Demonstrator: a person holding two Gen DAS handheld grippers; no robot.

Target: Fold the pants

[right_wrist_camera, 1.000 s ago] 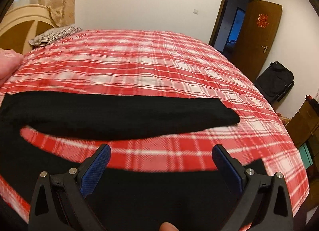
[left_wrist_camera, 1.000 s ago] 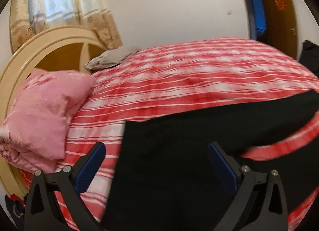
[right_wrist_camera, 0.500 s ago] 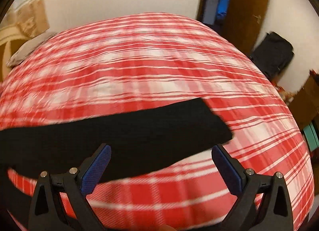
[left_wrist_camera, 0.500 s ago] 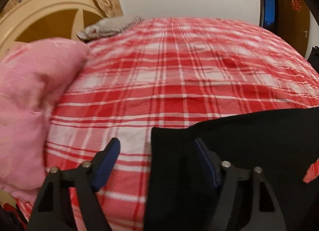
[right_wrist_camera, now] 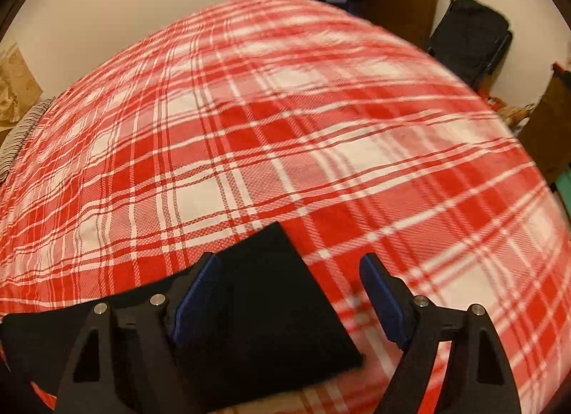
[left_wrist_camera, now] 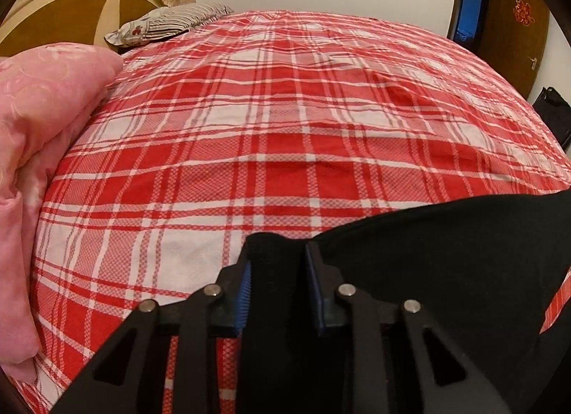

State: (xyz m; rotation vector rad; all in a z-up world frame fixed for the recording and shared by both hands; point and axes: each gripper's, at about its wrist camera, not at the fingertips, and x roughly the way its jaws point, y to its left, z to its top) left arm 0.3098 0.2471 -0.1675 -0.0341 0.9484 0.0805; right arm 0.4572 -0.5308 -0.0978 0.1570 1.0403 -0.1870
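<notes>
Black pants (left_wrist_camera: pixel 446 253) lie flat on a red and white plaid bed (left_wrist_camera: pixel 285 110). In the left wrist view my left gripper (left_wrist_camera: pixel 278 253) is shut on a bunched corner of the pants at their left end, with black cloth pinched between the blue pads. In the right wrist view my right gripper (right_wrist_camera: pixel 289 267) is open, its fingers (right_wrist_camera: pixel 380 292) on either side of the hem end of a pant leg (right_wrist_camera: pixel 264 307) that lies between them on the bed.
A pink quilt (left_wrist_camera: pixel 39 135) is piled at the left by the wooden headboard (left_wrist_camera: pixel 67 3), with a striped pillow (left_wrist_camera: pixel 167 21) behind. A door (left_wrist_camera: pixel 514 28) and a black bag (right_wrist_camera: pixel 467 35) stand past the far right side.
My left gripper moved in to the pants' left corner and closed on it. My right gripper moved down and right to the leg's hem end and narrowed somewhat.
</notes>
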